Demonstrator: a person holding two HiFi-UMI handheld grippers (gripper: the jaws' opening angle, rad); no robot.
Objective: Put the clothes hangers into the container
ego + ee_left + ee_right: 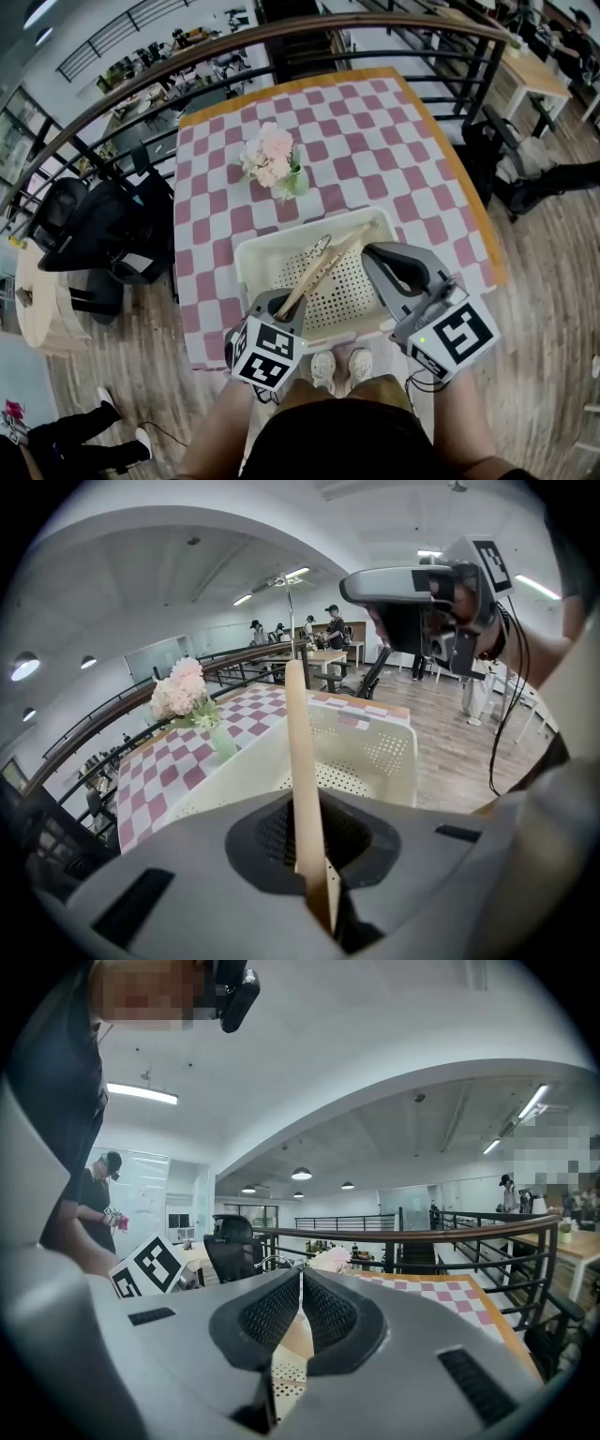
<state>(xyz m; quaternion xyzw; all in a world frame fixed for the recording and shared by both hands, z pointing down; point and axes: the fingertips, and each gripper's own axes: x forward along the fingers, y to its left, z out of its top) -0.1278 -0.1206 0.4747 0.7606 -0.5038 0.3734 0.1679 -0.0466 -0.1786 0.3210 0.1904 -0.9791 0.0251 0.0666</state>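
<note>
Seen from my head, a chequered worktop point(375, 141) carries a white basket point(246, 258) at its near edge. My left gripper point(284, 305) is clamped on one end of a wooden hanger point(328, 262). The hanger slants up and right across the basket, with its metal hook over the perforated floor. I cannot tell whether it touches that floor.

The left gripper view shows the grip itself. Here the left gripper point(314, 855) pinches the hanger point(302, 761), which rises straight out of the jaws over the basket point(375, 747). My right gripper point(412, 588) hangs high on the right, above the basket.

Only the right gripper view shows that the right gripper point(300, 1307) is closed, jaws pressed together with nothing between them. The left gripper's marker cube point(150, 1265) shows at the left of that view.

Flowers point(272, 155) stand in a vase beyond the basket, apart from it. A curved railing point(281, 33) rounds the worktop's far side. A black chair point(103, 234) sits to the left on the wooden floor.
</note>
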